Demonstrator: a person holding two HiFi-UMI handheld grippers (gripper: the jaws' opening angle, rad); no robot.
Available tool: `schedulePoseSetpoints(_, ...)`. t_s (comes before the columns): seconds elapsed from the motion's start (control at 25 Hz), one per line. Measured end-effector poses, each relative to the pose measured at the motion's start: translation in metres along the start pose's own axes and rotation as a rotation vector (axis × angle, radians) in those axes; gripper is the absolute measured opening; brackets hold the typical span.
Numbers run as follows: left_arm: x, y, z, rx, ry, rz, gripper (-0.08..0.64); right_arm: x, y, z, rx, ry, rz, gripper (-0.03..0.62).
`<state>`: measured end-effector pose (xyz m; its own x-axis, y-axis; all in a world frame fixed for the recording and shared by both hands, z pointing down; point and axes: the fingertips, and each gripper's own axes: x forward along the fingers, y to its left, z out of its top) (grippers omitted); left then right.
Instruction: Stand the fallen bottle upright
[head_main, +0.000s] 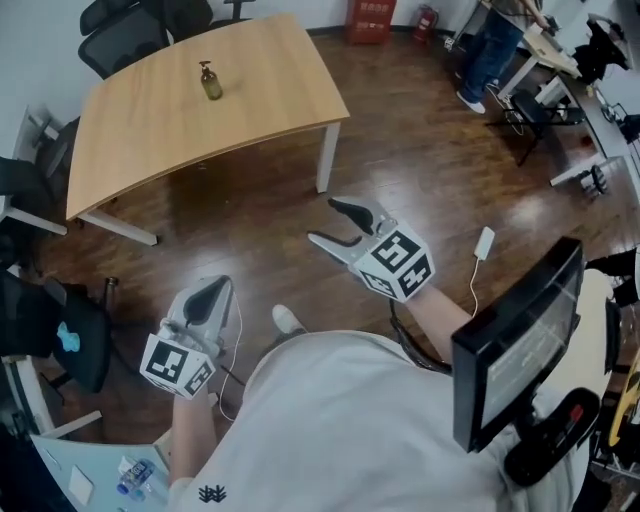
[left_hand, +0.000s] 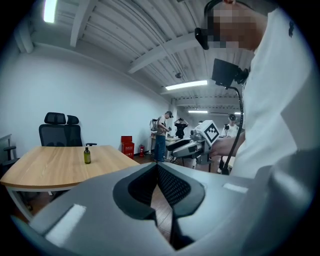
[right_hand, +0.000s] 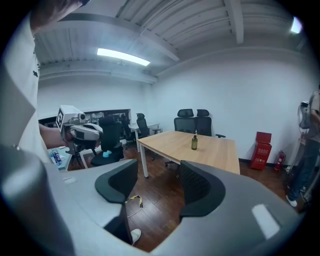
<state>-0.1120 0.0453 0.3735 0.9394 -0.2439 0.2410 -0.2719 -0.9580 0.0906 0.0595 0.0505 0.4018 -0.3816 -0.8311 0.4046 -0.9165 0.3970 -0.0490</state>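
A small olive-green pump bottle (head_main: 210, 81) stands upright on the light wooden table (head_main: 250, 90), far from both grippers. It also shows upright in the left gripper view as the bottle (left_hand: 87, 155) and in the right gripper view as the bottle (right_hand: 194, 142). My left gripper (head_main: 218, 285) hangs over the dark wooden floor, jaws shut with nothing in them; its own view shows the left gripper (left_hand: 157, 167) closed. My right gripper (head_main: 322, 221) is held out over the floor, open and empty, seen in its own view as the right gripper (right_hand: 157, 172).
Black office chairs (head_main: 125, 30) stand behind the table. A monitor on a stand (head_main: 520, 340) is close at my right. A person (head_main: 495, 45) stands by desks at the back right. A red box (head_main: 371, 20) sits by the far wall. Cables (head_main: 235, 345) lie on the floor.
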Motion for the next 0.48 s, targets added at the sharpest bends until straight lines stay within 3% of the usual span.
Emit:
schedulePoseSetpoints(0.2,0.013,-0.064,-0.005,-0.019,-0.024,0.014,0.0,-0.064,0.013,-0.018,-0.033,-0.021,0.028,0.272)
schedulePoseSetpoints(0.48,0.013,-0.156,-0.027,-0.049,0.004,0.012,0.0,-0.156,0.036,-0.043,-0.047,-0.058,0.056,0.275)
